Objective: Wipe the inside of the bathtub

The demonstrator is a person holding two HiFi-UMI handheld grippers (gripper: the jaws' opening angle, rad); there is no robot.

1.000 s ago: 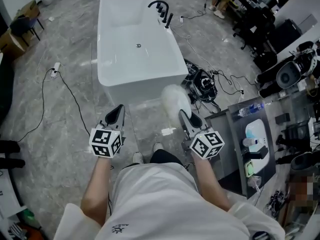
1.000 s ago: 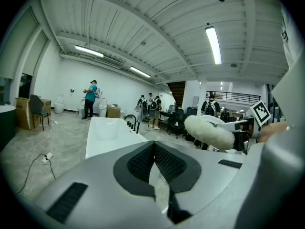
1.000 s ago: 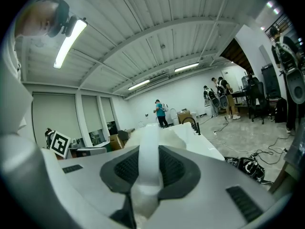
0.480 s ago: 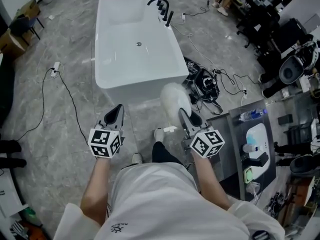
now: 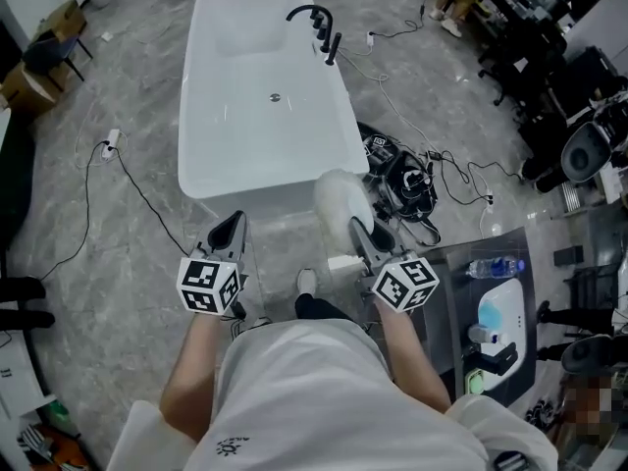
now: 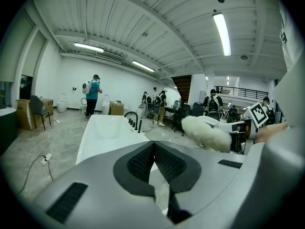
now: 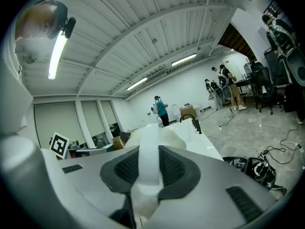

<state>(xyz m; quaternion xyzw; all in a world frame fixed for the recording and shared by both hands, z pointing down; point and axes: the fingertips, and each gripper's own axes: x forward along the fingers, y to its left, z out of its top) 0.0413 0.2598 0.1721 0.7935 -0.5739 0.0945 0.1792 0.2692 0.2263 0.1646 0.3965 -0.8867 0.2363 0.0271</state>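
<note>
The left gripper (image 5: 229,226) is hanging pinched shut on nothing, the right gripper (image 5: 361,232) is squeezing the handle of a fluffy white duster (image 5: 341,196), and the tub (image 5: 255,126) is sitting just past them, its tap (image 5: 312,16) far right.

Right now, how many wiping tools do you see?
1. A fluffy white duster, handle clamped in the right gripper, just short of the bathtub. The left gripper is shut and empty. Others may be hidden.
</note>
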